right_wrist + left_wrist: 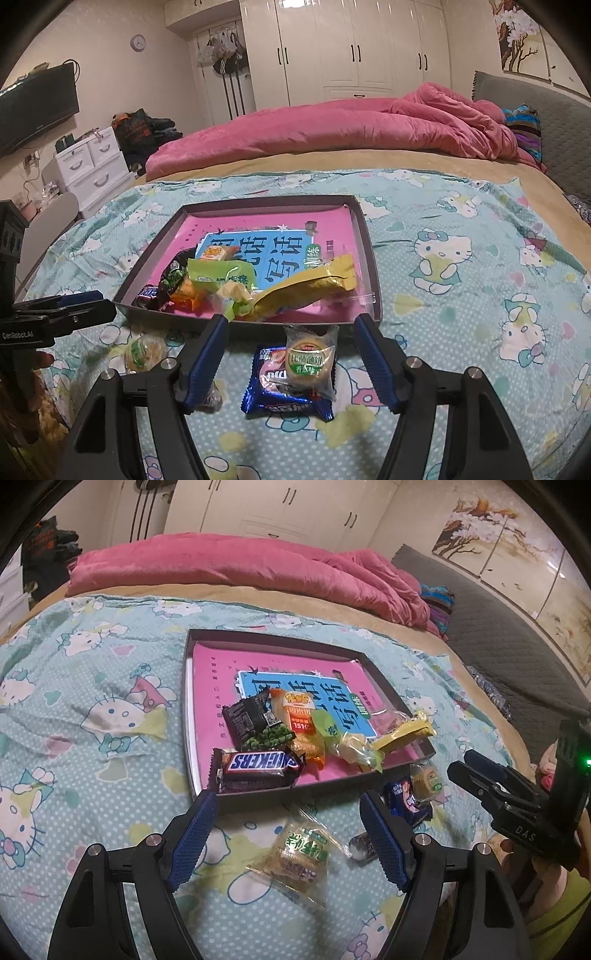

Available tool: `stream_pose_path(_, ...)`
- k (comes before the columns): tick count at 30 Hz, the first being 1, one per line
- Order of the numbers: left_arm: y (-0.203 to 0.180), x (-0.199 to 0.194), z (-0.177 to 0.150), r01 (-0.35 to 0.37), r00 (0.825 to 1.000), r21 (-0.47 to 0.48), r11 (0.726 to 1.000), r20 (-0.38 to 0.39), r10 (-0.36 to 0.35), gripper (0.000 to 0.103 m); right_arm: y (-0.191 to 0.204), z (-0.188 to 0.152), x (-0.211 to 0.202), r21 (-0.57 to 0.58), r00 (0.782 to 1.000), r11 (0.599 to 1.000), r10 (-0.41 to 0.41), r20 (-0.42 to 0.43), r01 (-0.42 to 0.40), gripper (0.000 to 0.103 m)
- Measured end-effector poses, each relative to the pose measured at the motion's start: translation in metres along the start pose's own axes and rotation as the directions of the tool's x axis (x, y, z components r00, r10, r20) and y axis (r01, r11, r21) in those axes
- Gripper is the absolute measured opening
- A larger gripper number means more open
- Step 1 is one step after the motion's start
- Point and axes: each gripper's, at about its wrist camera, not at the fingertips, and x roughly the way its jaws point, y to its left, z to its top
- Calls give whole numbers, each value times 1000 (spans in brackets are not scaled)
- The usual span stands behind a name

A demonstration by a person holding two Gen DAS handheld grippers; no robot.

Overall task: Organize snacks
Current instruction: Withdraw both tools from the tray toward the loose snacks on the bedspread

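Right tool (290, 338) — jaws apart, empty — just above blue snack packet (273, 397).

Bare tray (364, 236) floor behind snack pile (236, 284)

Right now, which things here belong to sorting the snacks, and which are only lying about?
Job:
tray
Snickers
yellow pack
blue pack
round cake
clear pack

Lying about:
pink quilt
pillow
drawers
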Motion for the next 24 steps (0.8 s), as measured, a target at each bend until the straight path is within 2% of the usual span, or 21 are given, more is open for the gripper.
stream_pose_path(10,-6,5,-12,-18,998,28,999,-62,20,80,2,-6,3,-7,1000,1000,4,-27,-5,70)
stream_pose_path(24,-8,23,-26,-36,988,34,999,-152,41,80,-3,-26,24,-11,993,1000,11,-120,-13,69)
